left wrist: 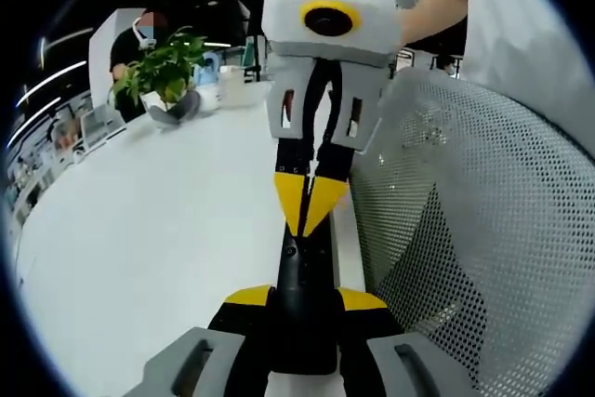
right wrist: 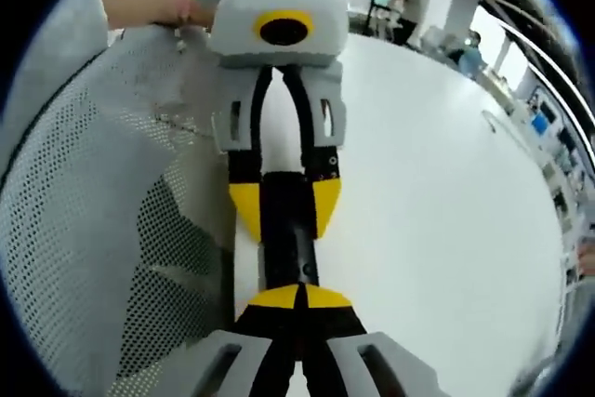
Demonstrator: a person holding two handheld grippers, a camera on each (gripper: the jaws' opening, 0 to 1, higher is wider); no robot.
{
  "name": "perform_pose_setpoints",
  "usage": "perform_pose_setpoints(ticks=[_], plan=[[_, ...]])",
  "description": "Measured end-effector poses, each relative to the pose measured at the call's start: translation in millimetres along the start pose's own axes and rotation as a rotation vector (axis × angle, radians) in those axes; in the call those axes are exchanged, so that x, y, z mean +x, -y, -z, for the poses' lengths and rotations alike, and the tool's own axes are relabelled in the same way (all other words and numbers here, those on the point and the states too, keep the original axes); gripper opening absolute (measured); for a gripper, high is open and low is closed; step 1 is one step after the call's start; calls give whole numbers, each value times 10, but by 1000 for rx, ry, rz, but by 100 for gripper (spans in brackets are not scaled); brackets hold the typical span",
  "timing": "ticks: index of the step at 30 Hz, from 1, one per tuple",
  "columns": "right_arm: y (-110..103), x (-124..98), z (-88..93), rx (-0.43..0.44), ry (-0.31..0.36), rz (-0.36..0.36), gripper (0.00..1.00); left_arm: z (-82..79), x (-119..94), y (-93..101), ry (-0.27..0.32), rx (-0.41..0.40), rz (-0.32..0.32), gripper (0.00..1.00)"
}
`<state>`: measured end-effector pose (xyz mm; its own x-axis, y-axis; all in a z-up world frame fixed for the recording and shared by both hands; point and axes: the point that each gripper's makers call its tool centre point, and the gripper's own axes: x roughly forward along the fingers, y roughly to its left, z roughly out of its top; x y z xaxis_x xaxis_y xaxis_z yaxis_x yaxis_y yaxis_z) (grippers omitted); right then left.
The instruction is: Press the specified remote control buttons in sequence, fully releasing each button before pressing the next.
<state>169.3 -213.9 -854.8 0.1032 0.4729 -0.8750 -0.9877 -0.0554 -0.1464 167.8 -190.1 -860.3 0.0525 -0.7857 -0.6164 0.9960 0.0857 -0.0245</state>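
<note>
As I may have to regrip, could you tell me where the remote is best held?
By its long narrow sides near one end, coming in lengthwise as the left gripper does: the remote is a slim bar, and this leaves its top face free for the right gripper.

Right gripper [right wrist: 299, 297] tips closed on black remote [right wrist: 284, 230], left gripper [right wrist: 284, 206] clamping it

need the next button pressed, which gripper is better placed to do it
Right, likely: the right gripper, fingers shut to a point, sits tip-first over the slim black remote control, while the left gripper is clamped on it.
</note>
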Motion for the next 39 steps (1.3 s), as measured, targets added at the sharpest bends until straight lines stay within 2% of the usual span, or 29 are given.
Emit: perform_pose_setpoints(ticks=[2, 6, 9, 16, 18, 24, 26, 29, 32, 39], plan=[[-5, 3, -3, -57, -11, 21, 0, -2, -1, 1, 0, 0, 0, 25], [-4, -7, 5, -13, 12, 35, 0, 0, -3, 2, 1, -2, 0, 25], [-24, -19, -4, 25, 23, 18, 0, 0, -4, 4, 3, -2, 0, 25], [-19, -9, -17, 37, 17, -4, 0, 2, -4, 2, 3, -3, 0, 25], [-20, -2, -19, 33, 3, -18, 0, 2, -3, 1, 3, -3, 0, 25], [-21, 30, -12, 5, -93, -44, 0, 0, 0, 0, 1, -3, 0, 25], [-9, 34, -5, 48, -140, -65, 0, 2, 1, -3, 1, -4, 0, 25], [0, 38, -7, 44, -157, -77, 0, 1, 0, -4, 3, -9, -1, 25], [3, 25, 11, 74, -140, -91, 0, 2, 0, -7, 4, -11, -3, 25], [-12, 6, 12, 96, -53, -103, 0, -2, 4, -3, 2, -10, -5, 25]])
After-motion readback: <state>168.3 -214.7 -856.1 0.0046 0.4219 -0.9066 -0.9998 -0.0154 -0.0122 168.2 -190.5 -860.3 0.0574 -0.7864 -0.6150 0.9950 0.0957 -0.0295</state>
